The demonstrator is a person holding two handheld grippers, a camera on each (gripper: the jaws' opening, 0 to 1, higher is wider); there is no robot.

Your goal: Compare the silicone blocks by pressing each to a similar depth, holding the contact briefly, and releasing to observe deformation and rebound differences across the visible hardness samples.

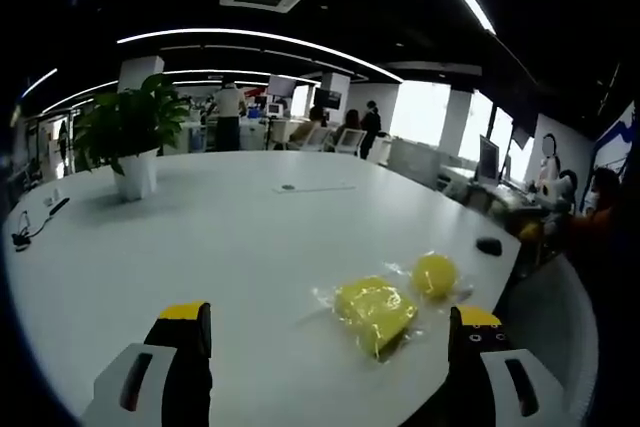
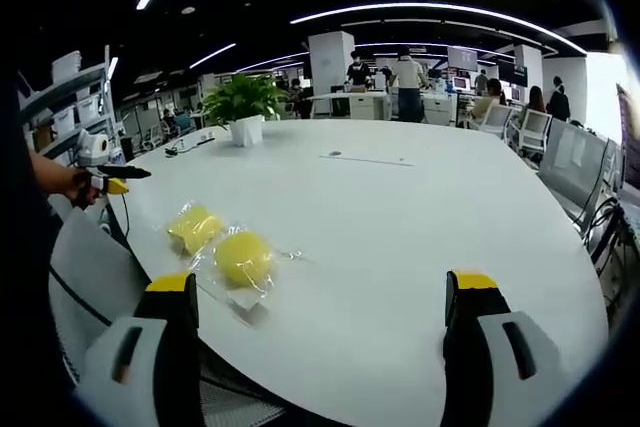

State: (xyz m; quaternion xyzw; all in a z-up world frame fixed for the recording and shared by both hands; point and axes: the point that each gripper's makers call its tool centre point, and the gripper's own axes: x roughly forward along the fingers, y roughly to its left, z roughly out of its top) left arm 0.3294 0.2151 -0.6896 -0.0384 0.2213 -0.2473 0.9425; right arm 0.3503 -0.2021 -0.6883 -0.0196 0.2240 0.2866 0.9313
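Two yellow silicone blocks lie in clear plastic bags near the edge of the white table [image 1: 230,247]. In the left gripper view the squarish block [image 1: 375,312] is nearer and the round block [image 1: 435,274] lies just beyond it. My left gripper [image 1: 331,315] hovers open above the table, with the squarish block just right of its centre. In the right gripper view the round block [image 2: 243,257] and the squarish block [image 2: 195,227] sit to the left, ahead of my open right gripper [image 2: 322,282]. A hand holds the left gripper [image 2: 112,181] at the far left.
A potted plant [image 1: 135,137] [image 2: 243,107] stands at the table's far side. A small black object [image 1: 489,245] lies near the table's edge and a cable [image 1: 30,227] runs along the left. Office chairs [image 2: 575,162], desks and people fill the background.
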